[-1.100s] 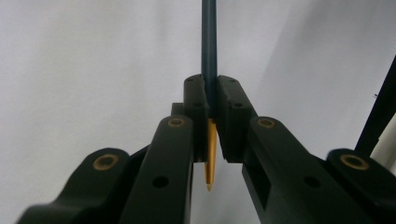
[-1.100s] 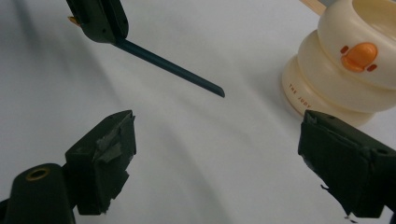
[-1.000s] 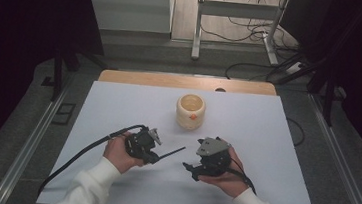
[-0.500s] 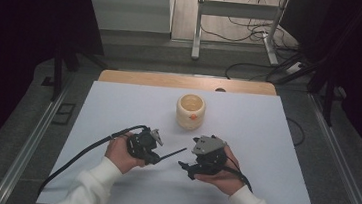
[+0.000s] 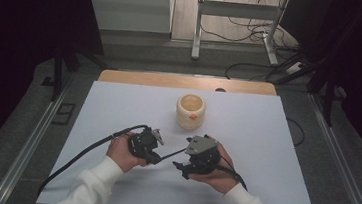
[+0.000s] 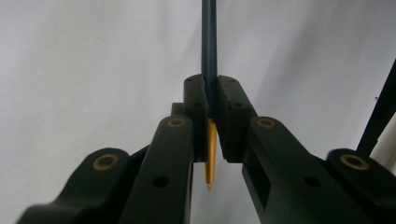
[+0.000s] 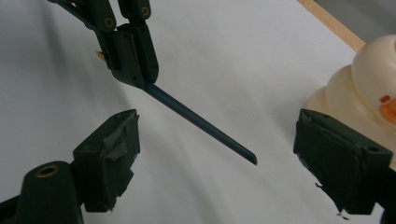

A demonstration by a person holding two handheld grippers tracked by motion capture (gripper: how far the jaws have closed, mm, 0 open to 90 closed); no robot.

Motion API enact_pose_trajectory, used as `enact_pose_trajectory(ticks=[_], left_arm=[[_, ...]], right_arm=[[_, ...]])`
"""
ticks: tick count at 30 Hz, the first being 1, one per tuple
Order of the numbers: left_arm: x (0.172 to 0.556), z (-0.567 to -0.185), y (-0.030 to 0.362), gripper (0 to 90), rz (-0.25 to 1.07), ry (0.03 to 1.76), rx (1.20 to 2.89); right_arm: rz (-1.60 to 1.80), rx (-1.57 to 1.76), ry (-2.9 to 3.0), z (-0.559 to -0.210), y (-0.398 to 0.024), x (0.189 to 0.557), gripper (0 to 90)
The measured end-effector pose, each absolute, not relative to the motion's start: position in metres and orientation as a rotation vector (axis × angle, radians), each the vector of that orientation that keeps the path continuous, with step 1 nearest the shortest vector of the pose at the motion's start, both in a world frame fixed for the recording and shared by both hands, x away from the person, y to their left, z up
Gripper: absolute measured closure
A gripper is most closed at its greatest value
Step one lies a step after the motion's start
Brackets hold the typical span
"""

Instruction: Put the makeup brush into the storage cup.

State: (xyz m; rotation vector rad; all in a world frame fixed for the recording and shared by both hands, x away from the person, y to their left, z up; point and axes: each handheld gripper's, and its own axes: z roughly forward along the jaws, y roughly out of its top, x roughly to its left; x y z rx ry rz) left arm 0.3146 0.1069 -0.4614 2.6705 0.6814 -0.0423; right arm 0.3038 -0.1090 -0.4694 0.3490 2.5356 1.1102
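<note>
Up close, left tongs (image 6: pixel 210 100) clamp dark pencil (image 6: pixel 208 42), gold tip visible; right tongs (image 7: pixel 233 163) apart.

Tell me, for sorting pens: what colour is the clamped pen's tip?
Gold, on the pen; the left gripper view shows it best.

My left gripper (image 5: pixel 157 150) sits on the bench (image 5: pixel 265 140) beside my right gripper (image 5: pixel 185 168), the pen (image 5: pixel 171 155) running between them. The pot (image 5: pixel 190 111) stands behind both, nearer the bench's far edge.
</note>
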Motion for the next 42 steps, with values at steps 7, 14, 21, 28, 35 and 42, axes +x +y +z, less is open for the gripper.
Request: enact_pose_trajectory(ticks=[7,14,21,28,35,42], left_arm=[[0.316,-0.46,0.105,83.7,-0.053,0.674,2.672],[0.316,-0.46,0.104,83.7,-0.063,0.667,2.673],[0.316,-0.46,0.102,83.7,-0.081,0.659,2.678],[0.316,-0.46,0.101,83.7,-0.094,0.65,2.678],[0.315,-0.463,0.098,83.6,-0.118,0.663,2.655],[0.315,-0.461,0.099,83.6,-0.127,0.624,2.659]], right_arm=[[1.061,0.286,2.56,-0.475,-0.095,0.305,18.3],[1.01,0.238,2.581,-0.481,-0.087,0.306,21.2],[0.958,0.174,2.585,-0.486,-0.08,0.305,26.7],[0.902,0.095,2.593,-0.494,-0.074,0.302,36.8],[0.85,0.011,2.577,-0.498,-0.069,0.298,54.3],[0.829,-0.034,2.6,-0.497,-0.069,0.298,71.3]])
